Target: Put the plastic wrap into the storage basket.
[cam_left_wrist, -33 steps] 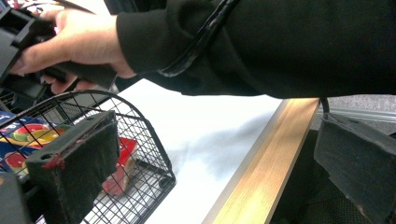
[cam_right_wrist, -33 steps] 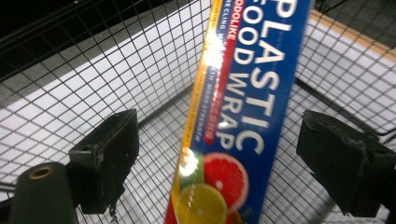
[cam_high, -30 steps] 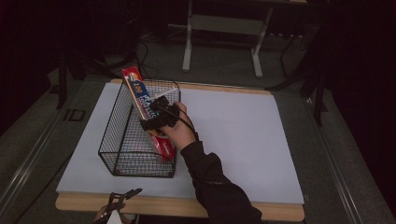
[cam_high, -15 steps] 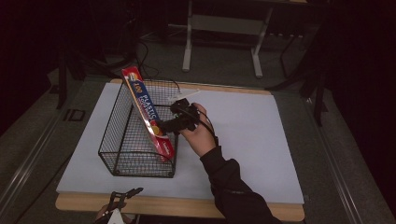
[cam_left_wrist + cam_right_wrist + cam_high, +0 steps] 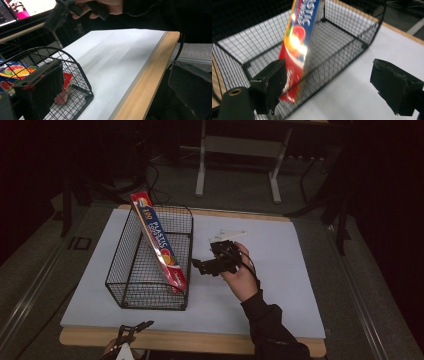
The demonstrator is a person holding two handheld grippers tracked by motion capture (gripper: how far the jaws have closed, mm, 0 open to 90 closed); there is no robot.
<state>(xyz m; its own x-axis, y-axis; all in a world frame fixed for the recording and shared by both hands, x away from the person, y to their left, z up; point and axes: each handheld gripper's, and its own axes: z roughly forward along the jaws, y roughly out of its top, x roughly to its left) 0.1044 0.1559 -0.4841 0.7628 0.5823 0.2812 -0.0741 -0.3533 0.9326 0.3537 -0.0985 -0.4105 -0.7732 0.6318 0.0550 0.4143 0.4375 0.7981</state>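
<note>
the bench [image 5: 280, 285] carries a white board, with its wooden edge at the near side. on the left part of the board stands a black wire basket [image 5: 131, 285]. inside it a long red and blue box of plastic wrap [image 5: 159, 241] leans tilted, low end at the near right corner, top end above the far left rim. the right gripper [image 5: 199, 267] is just beside the basket's right wall, jaws spread wide, holding nothing. the left gripper [image 5: 134, 329] is at the near edge, jaws also apart and free.
</note>
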